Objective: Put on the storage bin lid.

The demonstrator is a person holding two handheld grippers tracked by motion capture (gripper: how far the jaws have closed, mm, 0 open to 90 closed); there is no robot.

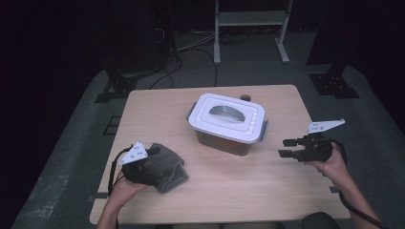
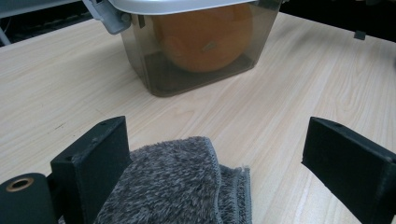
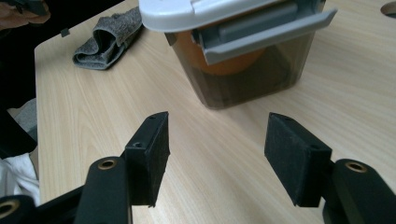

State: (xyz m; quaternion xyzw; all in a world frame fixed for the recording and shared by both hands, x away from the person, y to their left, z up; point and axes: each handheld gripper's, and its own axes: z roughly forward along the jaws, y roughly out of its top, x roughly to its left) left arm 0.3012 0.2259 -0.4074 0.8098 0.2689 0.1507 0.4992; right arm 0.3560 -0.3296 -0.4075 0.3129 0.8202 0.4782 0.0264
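A clear plastic container [image 1: 224, 138] with a white clip-on lid [image 1: 228, 118] stands at the table's middle. An orange fruit [image 2: 203, 35] sits inside it. A folded grey cloth [image 1: 174, 169] lies at the front left. My left gripper [image 1: 156, 164] rests over the cloth, open, with the cloth [image 2: 173, 186] between its wide jaws and against one pad only. My right gripper [image 1: 283, 148] hovers to the right of the container, open and holding nothing. Its jaws [image 3: 223, 156] point at the container's side latch [image 3: 266, 32], a short way off it.
The wooden table [image 1: 286, 191] has a round cable hole [image 1: 246, 98] behind the container. A metal stand [image 1: 250, 19] and cables lie on the floor beyond the far edge. Bare wood lies between the container and both grippers.
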